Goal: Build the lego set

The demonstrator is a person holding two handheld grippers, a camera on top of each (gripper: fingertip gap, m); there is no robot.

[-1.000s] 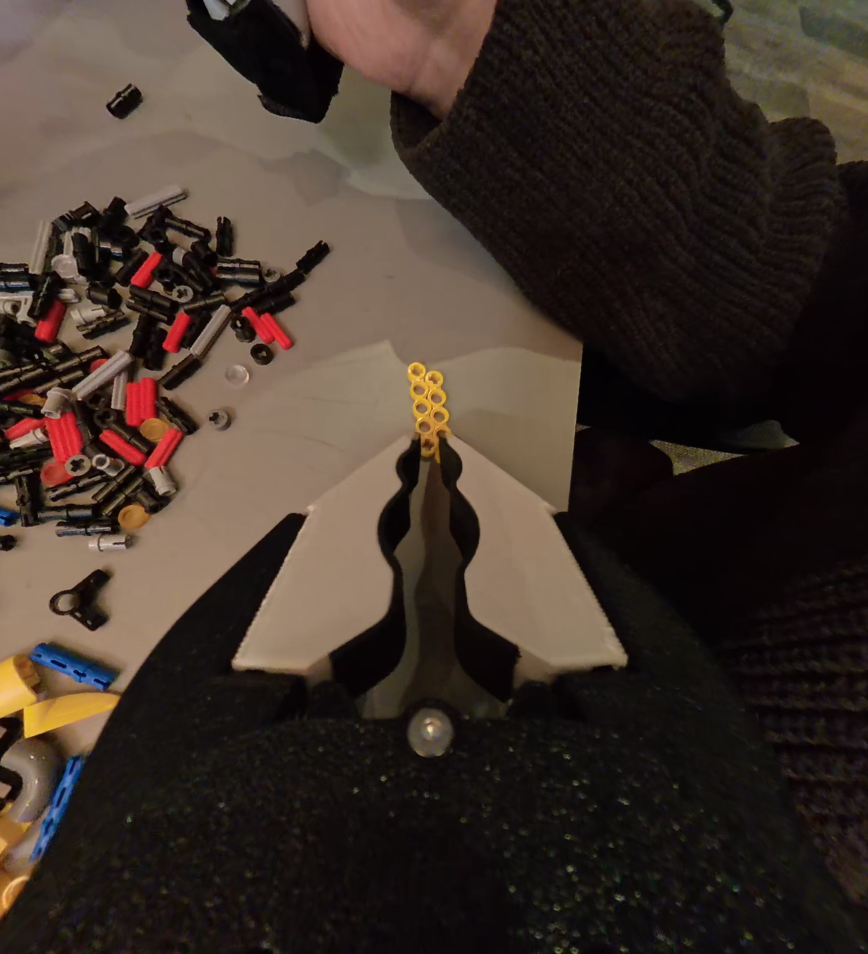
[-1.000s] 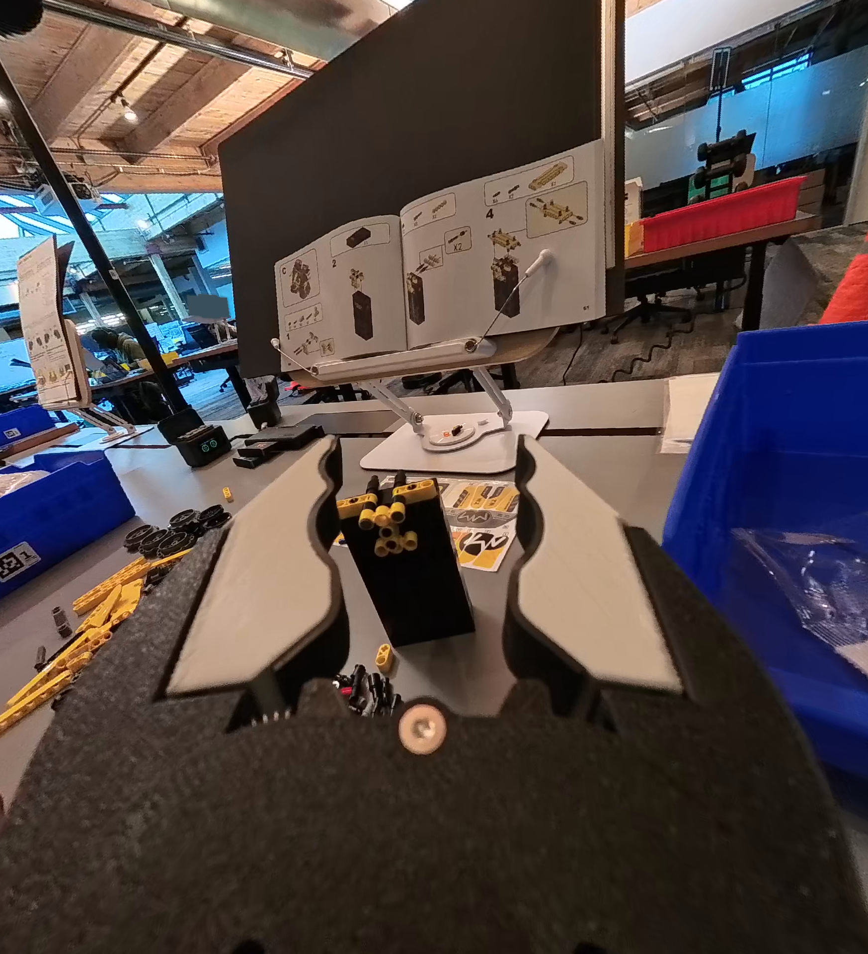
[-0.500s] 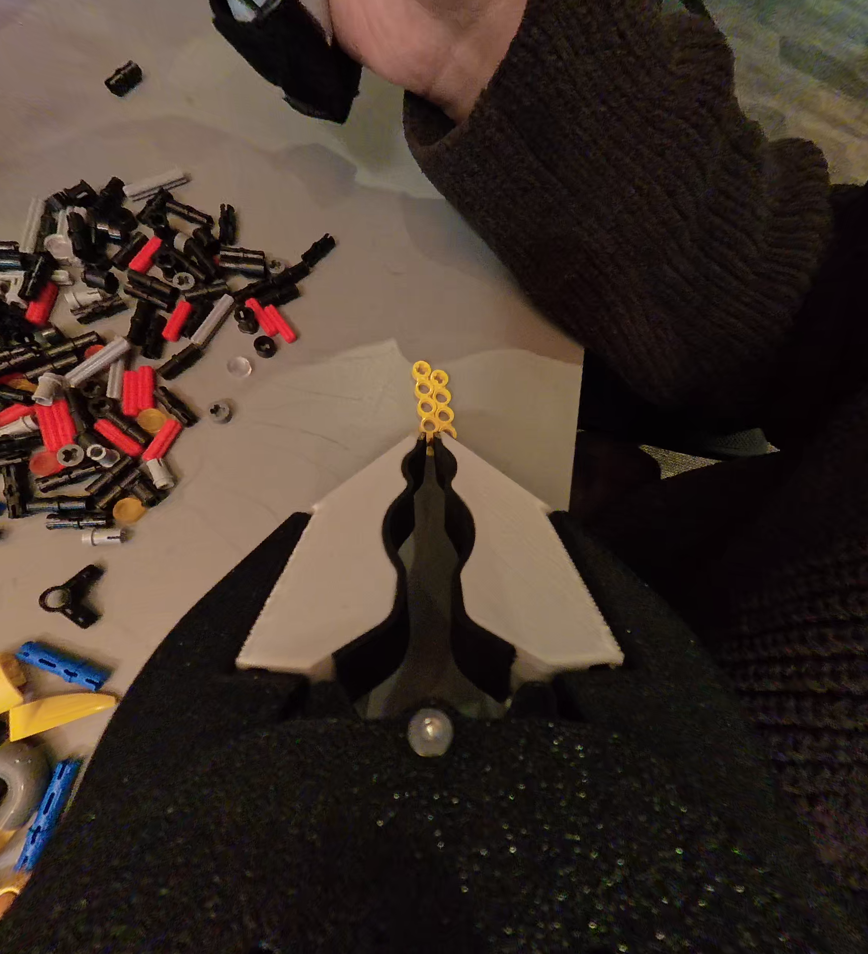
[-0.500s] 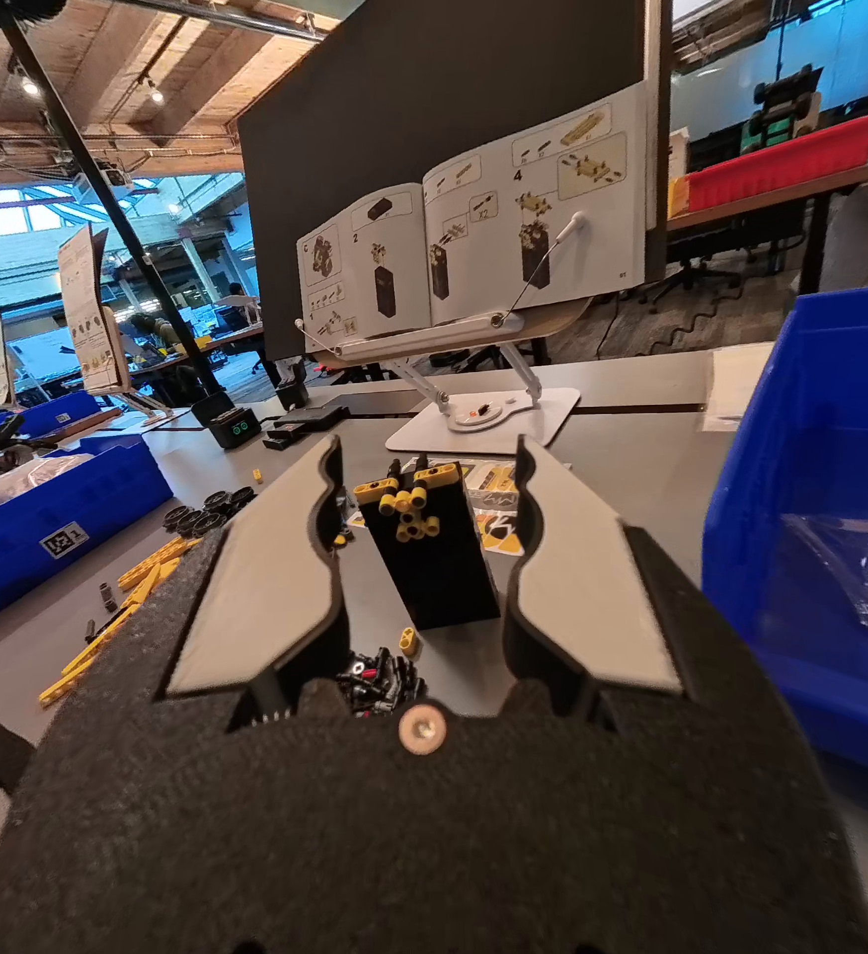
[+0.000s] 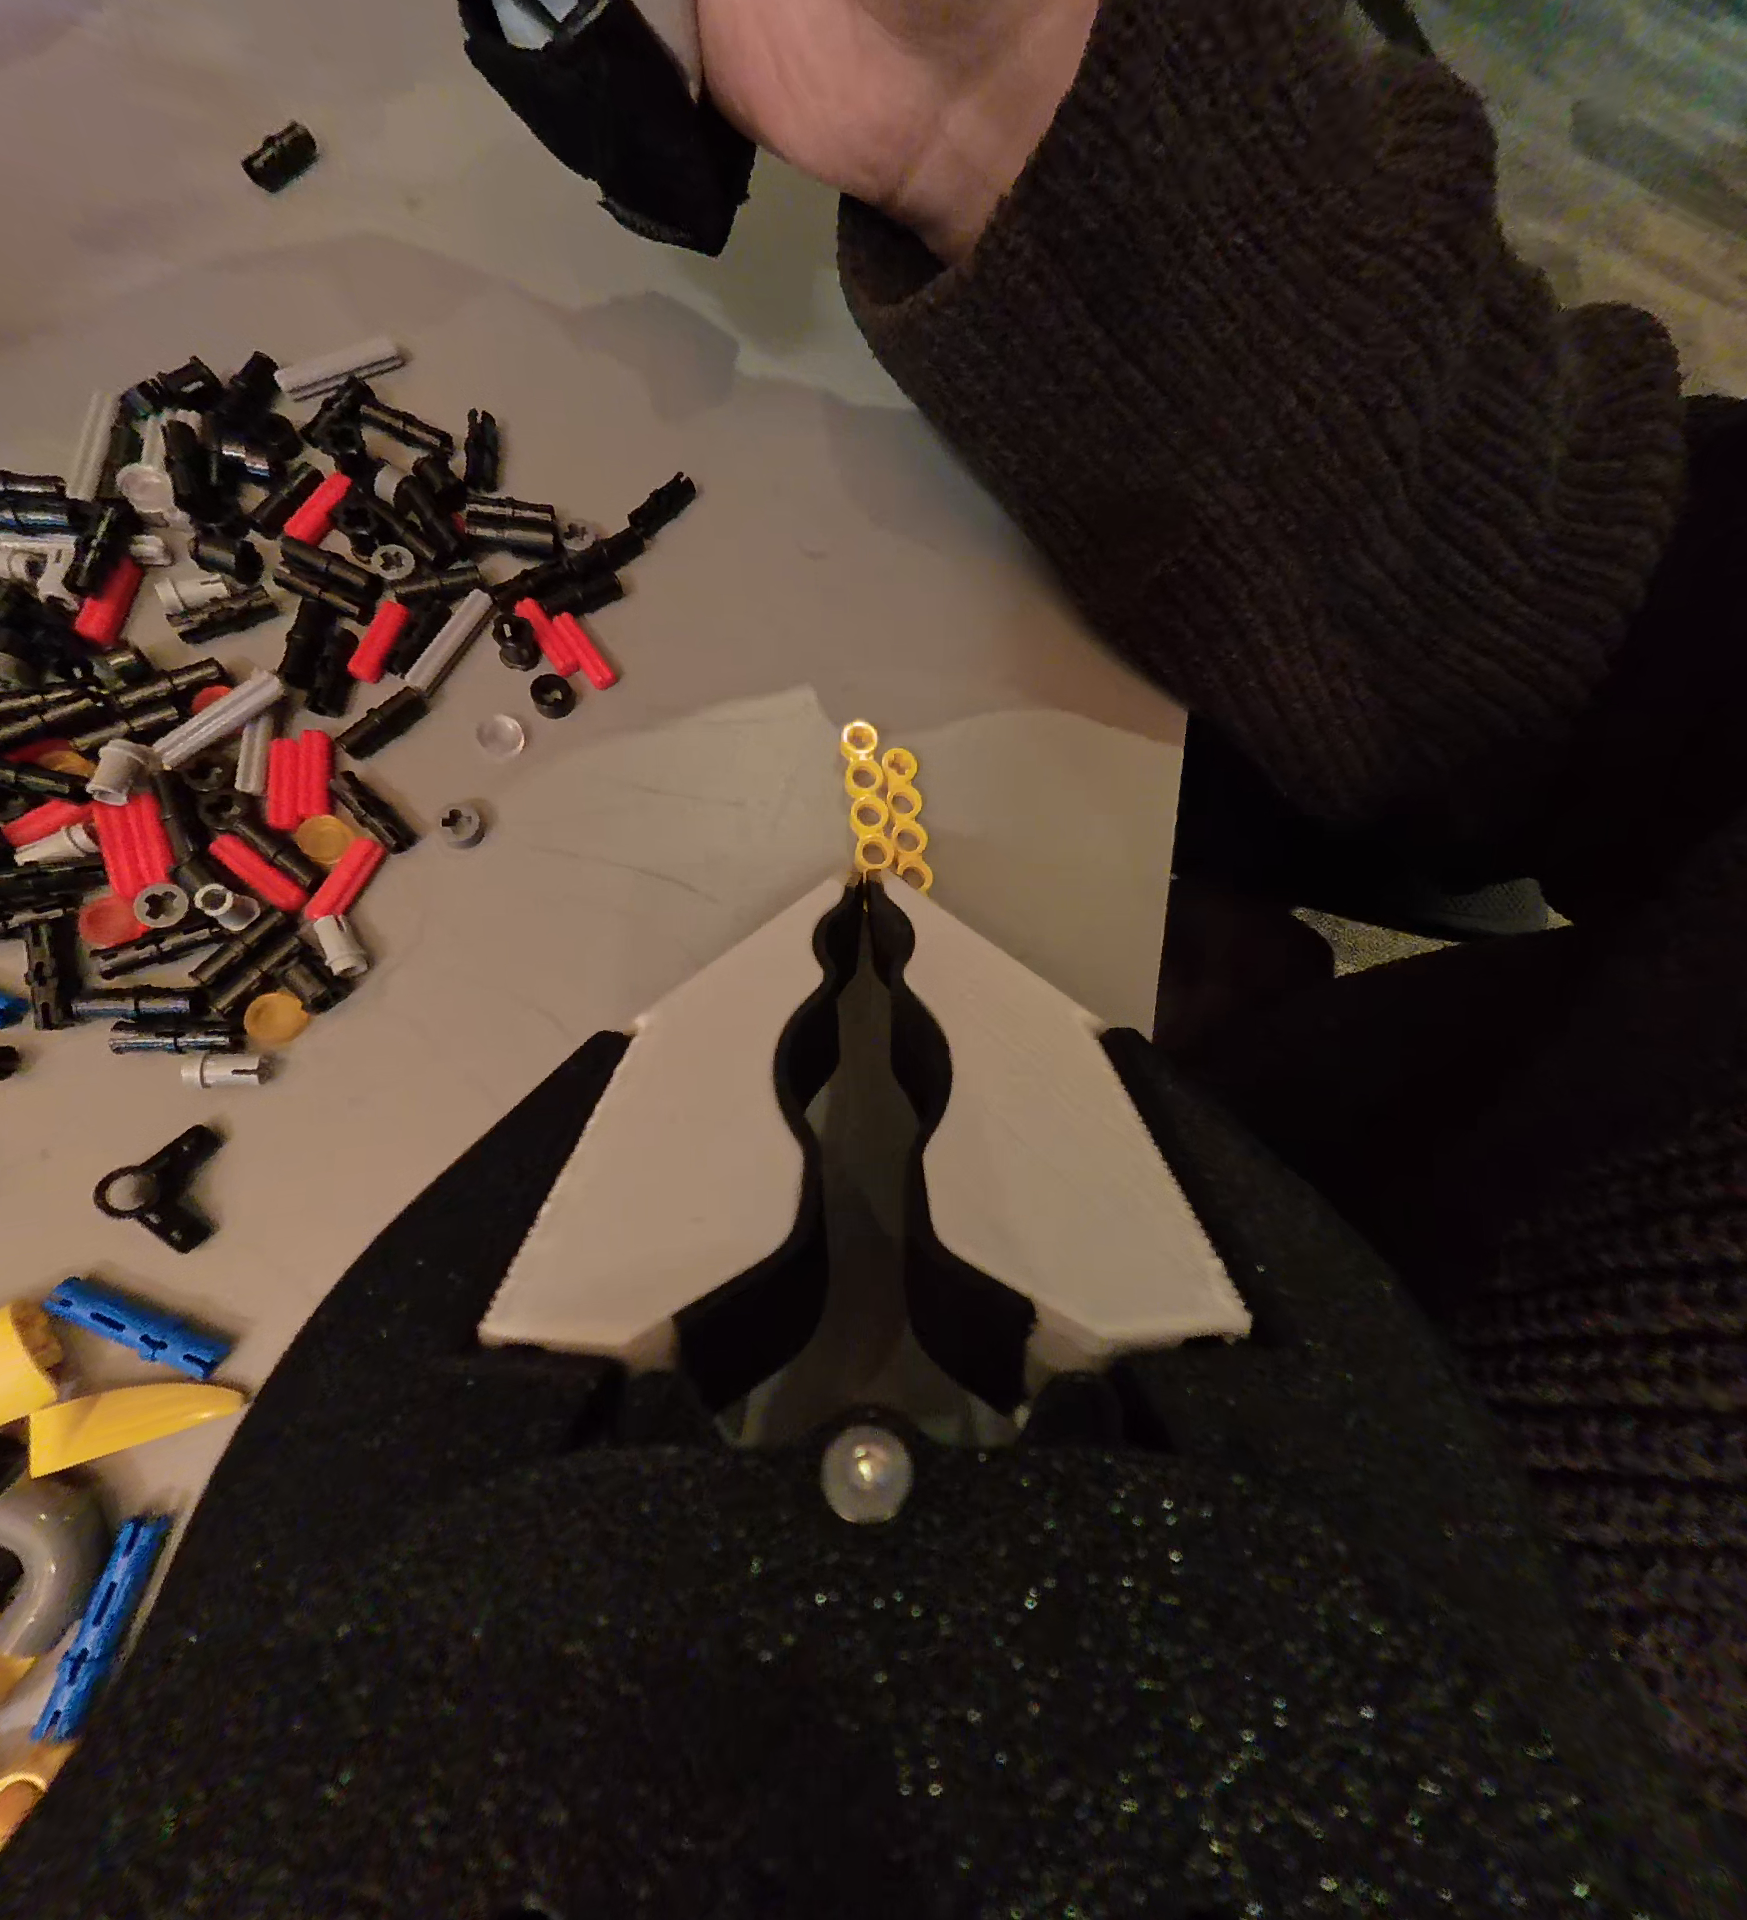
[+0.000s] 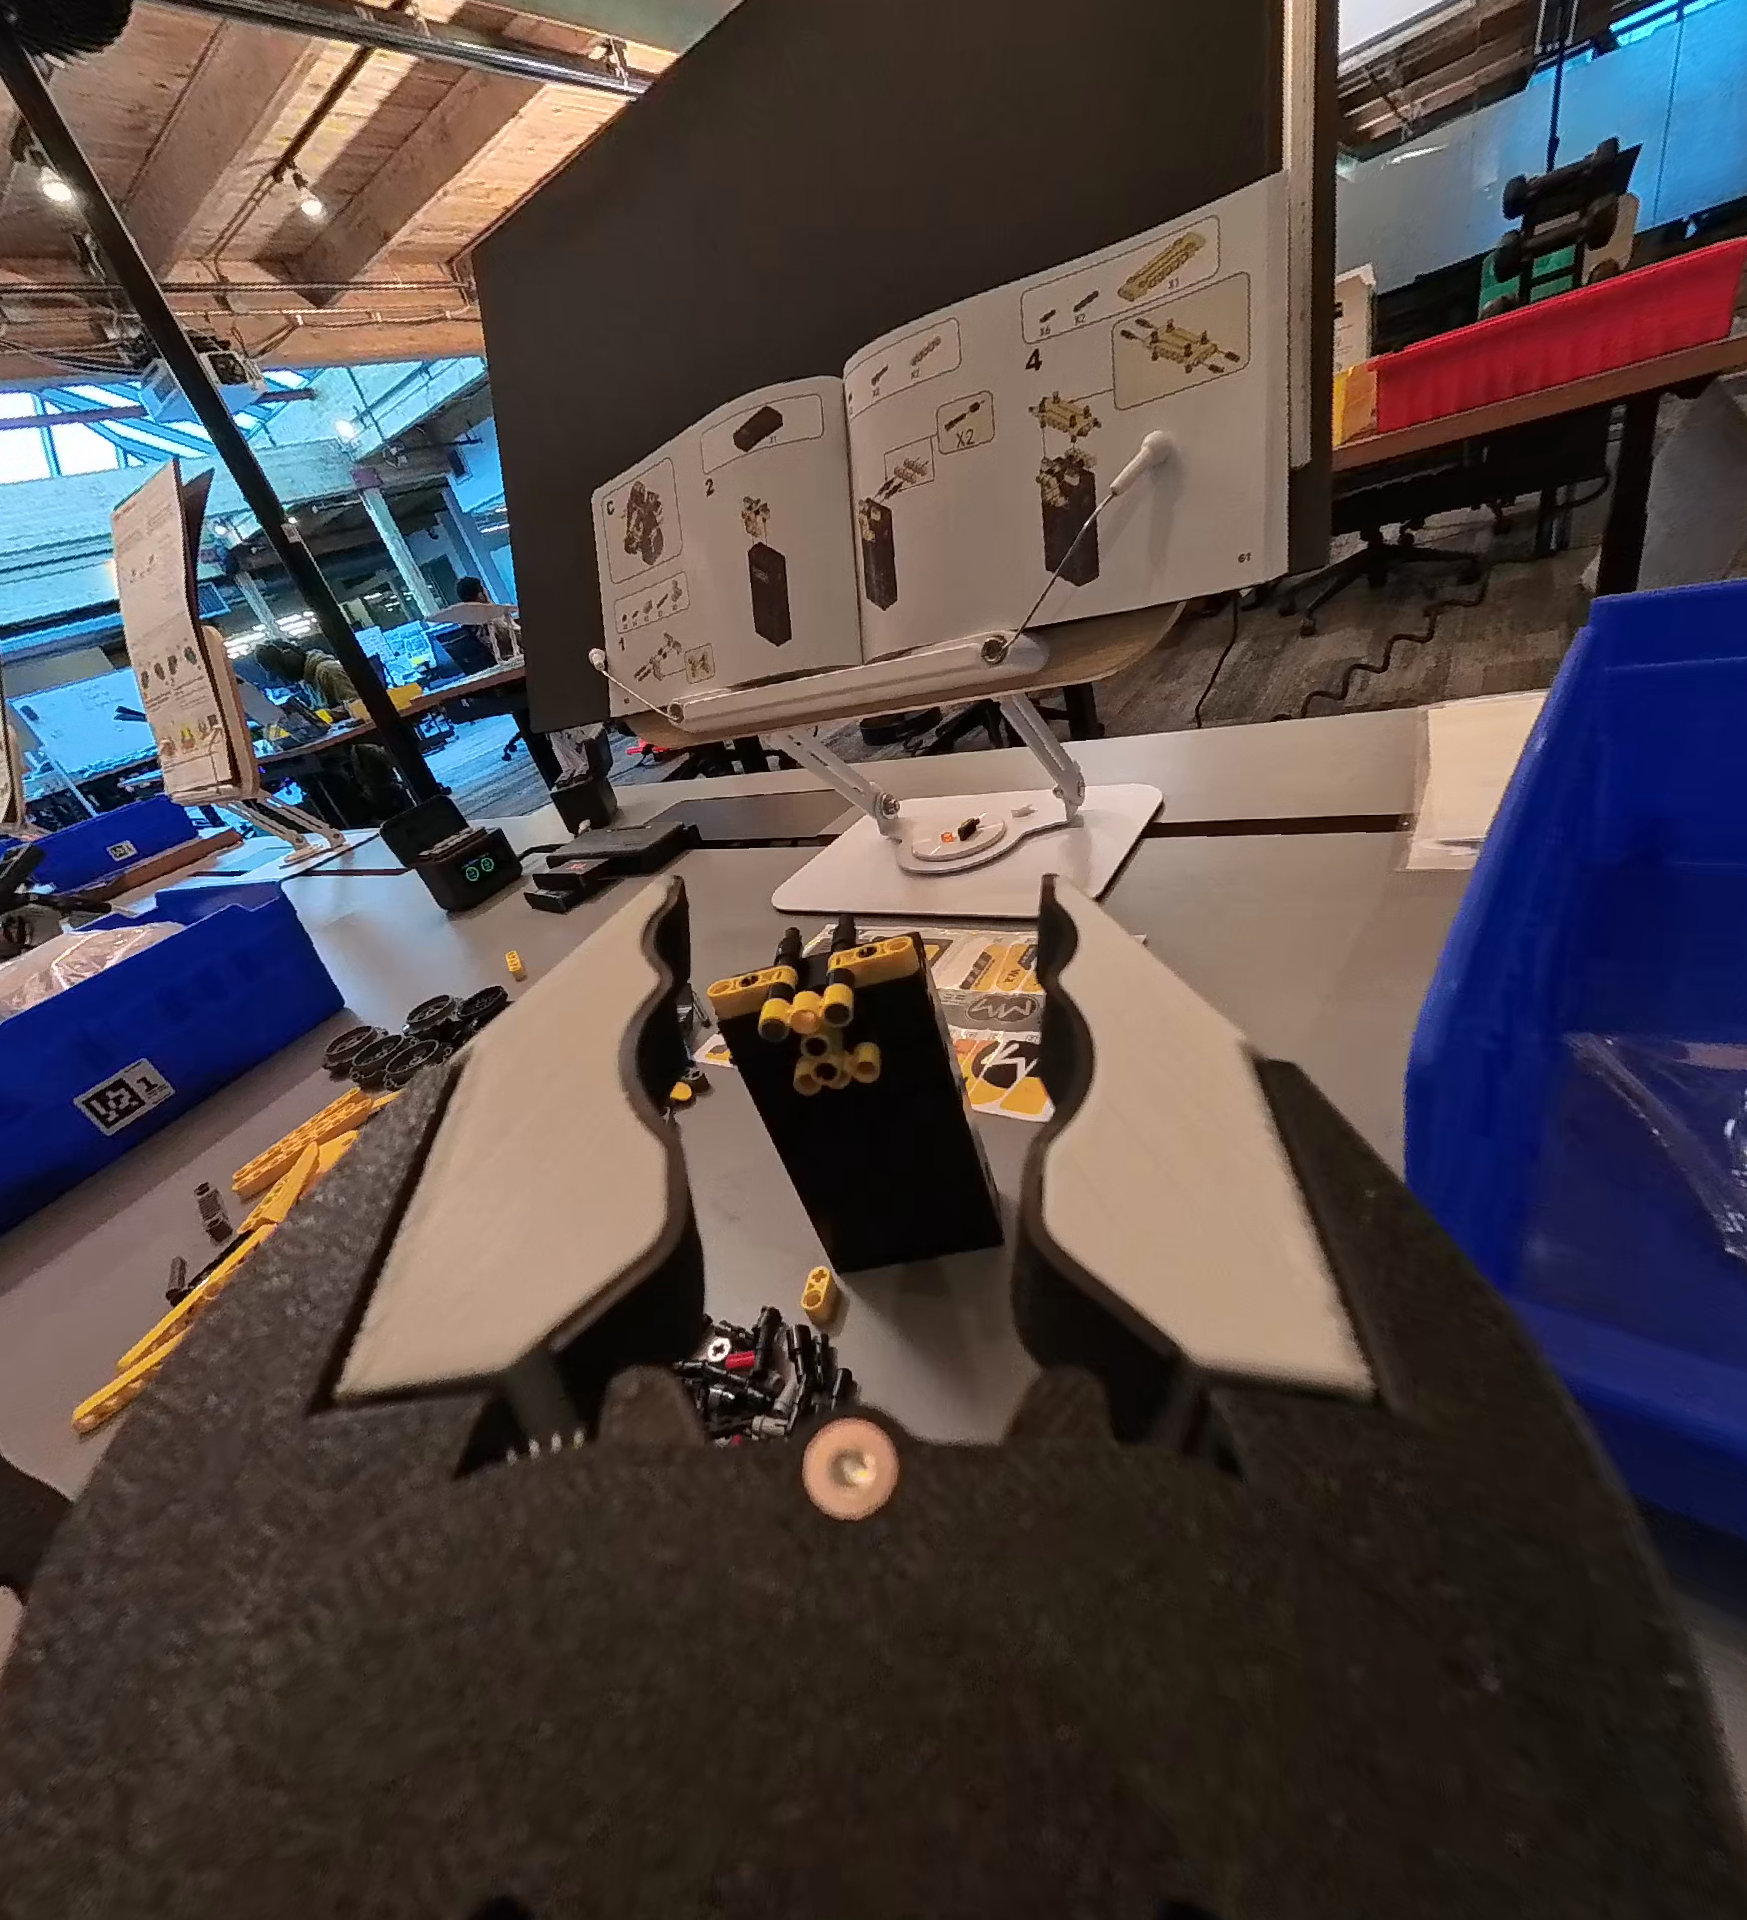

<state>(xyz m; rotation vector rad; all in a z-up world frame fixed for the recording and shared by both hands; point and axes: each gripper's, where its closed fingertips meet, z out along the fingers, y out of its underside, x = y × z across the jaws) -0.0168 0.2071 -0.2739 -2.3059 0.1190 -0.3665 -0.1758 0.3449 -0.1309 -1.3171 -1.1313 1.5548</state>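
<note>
In the left wrist view my left gripper (image 5: 867, 891) is shut on the end of a small yellow perforated beam piece (image 5: 884, 805), held above the grey table near its edge. A pile of black, red and grey pins (image 5: 183, 717) lies to its left. In the right wrist view my right gripper (image 6: 864, 925) is open and empty. Between its fingers, farther off, a tall black block (image 6: 874, 1122) stands on the table with yellow beams and black pins on top (image 6: 817, 1013). The other hand and its dark knitted sleeve (image 5: 1264, 416) show at the top of the left wrist view.
A blue bin (image 6: 1638, 1039) with clear bags stands close on the right, another blue bin (image 6: 100, 1049) on the left. An open instruction booklet (image 6: 952, 499) rests on a white stand behind the block. Yellow beams (image 6: 266, 1174), black wheels (image 6: 412, 1039) and small pins (image 6: 765, 1371) lie around. The gap from one gripper's tips to the other's is roughly 25 cm.
My right gripper has shifted left and slightly forward, so the black block sits more to the right between its fingers. My left gripper holds the yellow piece nearly still; the pin pile has drifted slightly.
</note>
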